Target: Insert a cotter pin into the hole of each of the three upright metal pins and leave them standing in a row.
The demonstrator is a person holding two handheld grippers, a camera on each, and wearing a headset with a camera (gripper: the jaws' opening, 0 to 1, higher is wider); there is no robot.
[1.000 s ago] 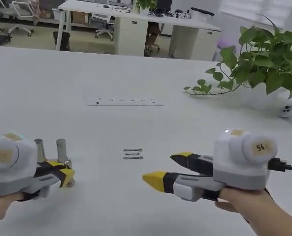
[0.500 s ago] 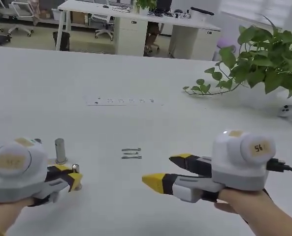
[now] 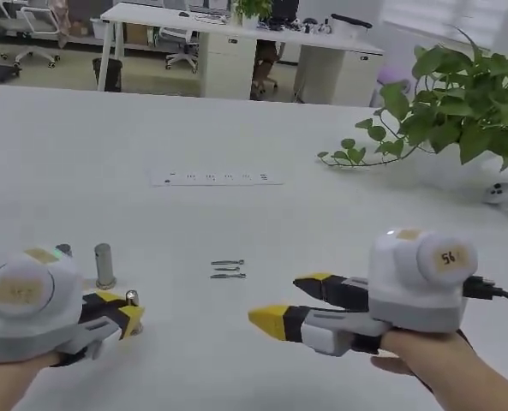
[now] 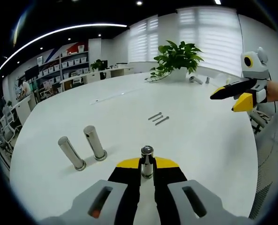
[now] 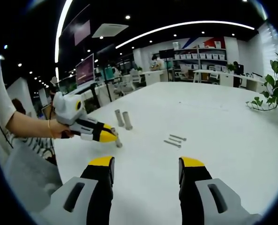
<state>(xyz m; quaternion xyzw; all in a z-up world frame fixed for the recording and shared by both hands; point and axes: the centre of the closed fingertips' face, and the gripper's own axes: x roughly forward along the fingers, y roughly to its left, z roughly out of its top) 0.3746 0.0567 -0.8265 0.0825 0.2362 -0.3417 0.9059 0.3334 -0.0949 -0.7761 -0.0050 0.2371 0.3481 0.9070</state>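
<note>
The left gripper (image 4: pixel 147 165) is clamped shut on 1 upright metal pin (image 4: pixel 147 158); its jaws hide the pin's lower end. The 2 other pins (image 4: pixel 95 143) stand just beside each other on the white table (image 4: pixel 199 140), 1 half hidden in the head view. The 3 cotter pins (image 3: pixel 227 269) lie loose mid-table. The right gripper (image 5: pixel 147 168) is wide open, holding nothing.
</note>
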